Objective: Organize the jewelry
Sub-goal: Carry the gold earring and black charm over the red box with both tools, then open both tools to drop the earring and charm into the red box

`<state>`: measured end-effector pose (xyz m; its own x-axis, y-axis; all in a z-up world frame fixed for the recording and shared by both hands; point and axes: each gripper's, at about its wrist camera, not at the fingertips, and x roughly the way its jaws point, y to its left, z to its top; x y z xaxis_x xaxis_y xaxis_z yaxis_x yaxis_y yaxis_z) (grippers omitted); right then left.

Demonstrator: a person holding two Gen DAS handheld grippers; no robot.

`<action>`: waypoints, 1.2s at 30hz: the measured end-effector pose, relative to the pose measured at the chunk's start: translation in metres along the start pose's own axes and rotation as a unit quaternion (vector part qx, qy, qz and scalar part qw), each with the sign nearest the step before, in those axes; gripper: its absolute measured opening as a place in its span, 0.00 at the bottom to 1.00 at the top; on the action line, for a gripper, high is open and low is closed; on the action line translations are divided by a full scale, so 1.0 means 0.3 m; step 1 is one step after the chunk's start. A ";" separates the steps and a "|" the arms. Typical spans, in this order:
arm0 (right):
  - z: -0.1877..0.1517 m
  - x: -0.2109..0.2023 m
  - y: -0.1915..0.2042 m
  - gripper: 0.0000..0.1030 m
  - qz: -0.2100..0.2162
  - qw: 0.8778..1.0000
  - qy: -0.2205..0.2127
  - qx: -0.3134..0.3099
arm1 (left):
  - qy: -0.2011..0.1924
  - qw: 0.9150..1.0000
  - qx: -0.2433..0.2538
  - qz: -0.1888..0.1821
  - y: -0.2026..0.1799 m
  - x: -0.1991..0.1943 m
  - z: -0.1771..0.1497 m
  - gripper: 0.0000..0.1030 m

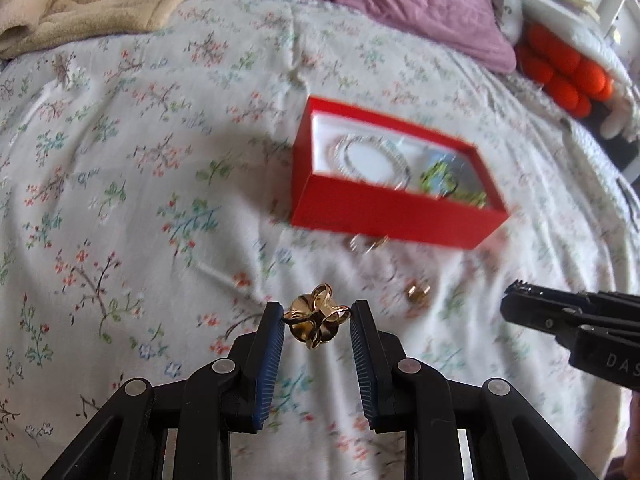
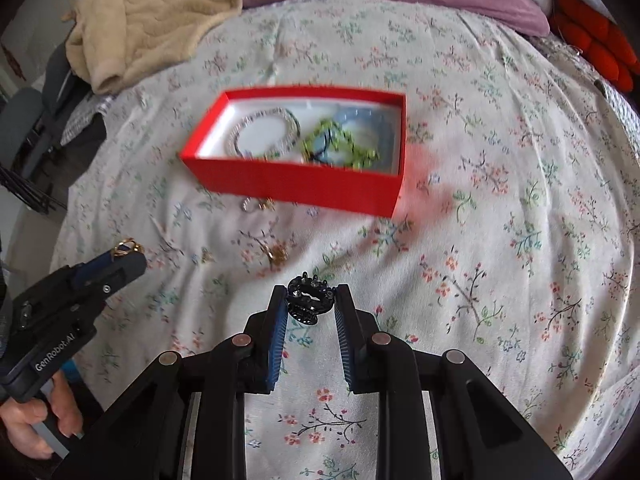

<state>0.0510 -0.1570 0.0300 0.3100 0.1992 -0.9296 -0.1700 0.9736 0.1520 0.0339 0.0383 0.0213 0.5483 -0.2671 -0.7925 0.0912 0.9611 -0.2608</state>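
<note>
- The red box is smeared by motion in both views; the silver bracelet and green beads inside show no detail.
- The box's near wall hides its floor along that side.
- Small pieces on the bedspread just in front of the box are too blurred to tell apart.
- Another gold bit, nearer, is equally unclear.
- The right gripper is cut off by the left view's right edge.
- A hand at the lower left runs out of frame.
- The orange thing far right is half covered.
</note>
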 end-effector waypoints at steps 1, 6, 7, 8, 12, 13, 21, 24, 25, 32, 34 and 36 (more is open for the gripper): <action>0.006 -0.010 -0.001 0.25 0.002 1.000 -0.004 0.002 | -0.003 1.000 -0.002 -0.002 -0.009 -0.006 0.014 0.27; 0.056 -0.072 -0.016 0.25 0.017 0.999 -0.026 0.022 | -0.007 1.000 -0.005 -0.010 -0.050 -0.010 0.066 0.27; 0.069 -0.083 -0.022 0.25 0.018 0.999 -0.031 0.026 | -0.005 1.000 -0.005 -0.012 -0.058 -0.009 0.074 0.27; 0.080 -0.091 -0.025 0.25 0.018 0.999 -0.034 0.029 | -0.002 1.000 -0.007 -0.016 -0.068 -0.005 0.086 0.27; 0.128 -0.103 -0.043 0.25 0.029 0.998 -0.041 0.045 | 0.007 1.000 -0.003 -0.020 -0.105 0.015 0.140 0.27; 0.140 -0.102 -0.048 0.25 0.031 0.997 -0.041 0.049 | 0.008 1.000 -0.001 -0.019 -0.115 0.021 0.155 0.27; 0.218 -0.034 -0.093 0.25 0.039 0.995 -0.029 0.082 | 0.016 1.000 0.016 -0.020 -0.153 0.109 0.255 0.27; 0.246 -0.007 -0.105 0.25 0.046 0.994 -0.028 0.090 | 0.011 1.000 0.015 -0.025 -0.138 0.156 0.274 0.27; 0.257 0.002 -0.107 0.25 0.049 0.994 -0.029 0.092 | 0.010 1.000 0.015 -0.024 -0.134 0.172 0.278 0.27; 0.295 0.074 -0.132 0.25 0.042 0.993 -0.021 0.105 | 0.014 1.000 0.020 -0.010 -0.133 0.260 0.310 0.28; 0.299 0.089 -0.135 0.25 0.040 0.993 -0.018 0.106 | 0.015 1.000 0.020 -0.008 -0.132 0.275 0.314 0.28; 0.299 0.097 -0.140 0.25 0.038 0.994 -0.016 0.106 | 0.016 1.000 0.021 -0.002 -0.129 0.288 0.316 0.28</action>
<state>0.1511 -0.1822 0.0266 0.3347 0.2738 -0.9017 0.0052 0.9563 0.2923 0.1566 -0.0154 0.0152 0.5215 -0.2717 -0.8088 0.1274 0.9621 -0.2410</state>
